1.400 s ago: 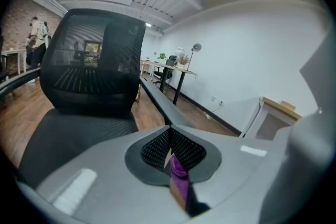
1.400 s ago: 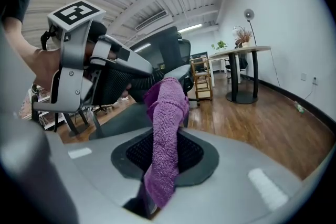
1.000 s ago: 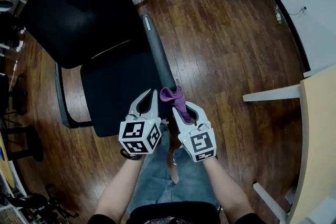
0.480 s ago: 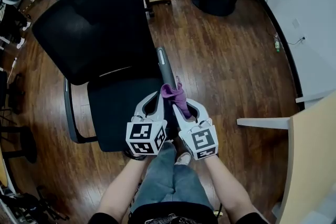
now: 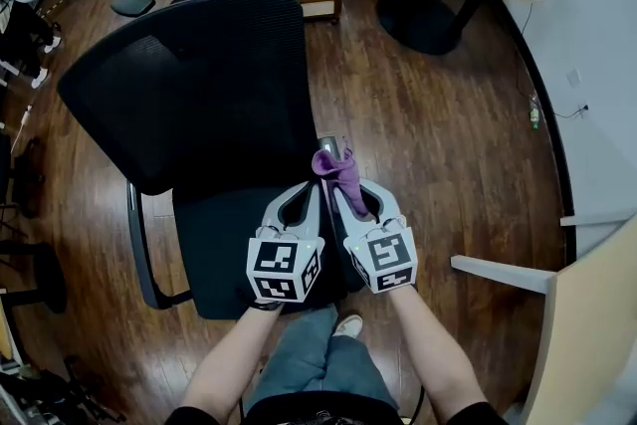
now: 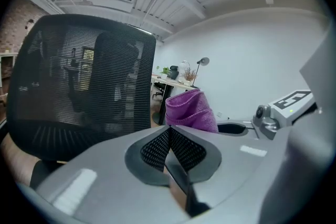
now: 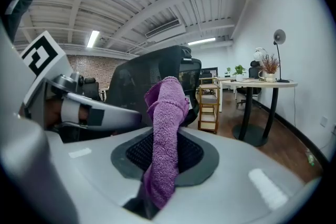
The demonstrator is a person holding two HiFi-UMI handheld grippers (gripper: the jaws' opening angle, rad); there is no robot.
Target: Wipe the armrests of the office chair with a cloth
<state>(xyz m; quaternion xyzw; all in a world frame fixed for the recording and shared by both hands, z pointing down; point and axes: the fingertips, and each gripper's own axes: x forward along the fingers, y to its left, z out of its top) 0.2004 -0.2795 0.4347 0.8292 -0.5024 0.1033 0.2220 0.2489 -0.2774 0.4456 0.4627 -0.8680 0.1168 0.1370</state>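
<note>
Cloth (image 7: pixel 167 113) (one, purple) clamped in right claw (image 5: pixel 345 192).

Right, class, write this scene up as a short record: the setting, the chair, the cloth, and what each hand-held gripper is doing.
setting: office with a wooden floor
chair: black office chair, mesh back
cloth: purple cloth, bunched, standing up over the armrest
right hand-held gripper: shut on the cloth
left hand-held gripper: shut, holding nothing, close beside the right one
cloth touching armrest: cannot tell
</note>
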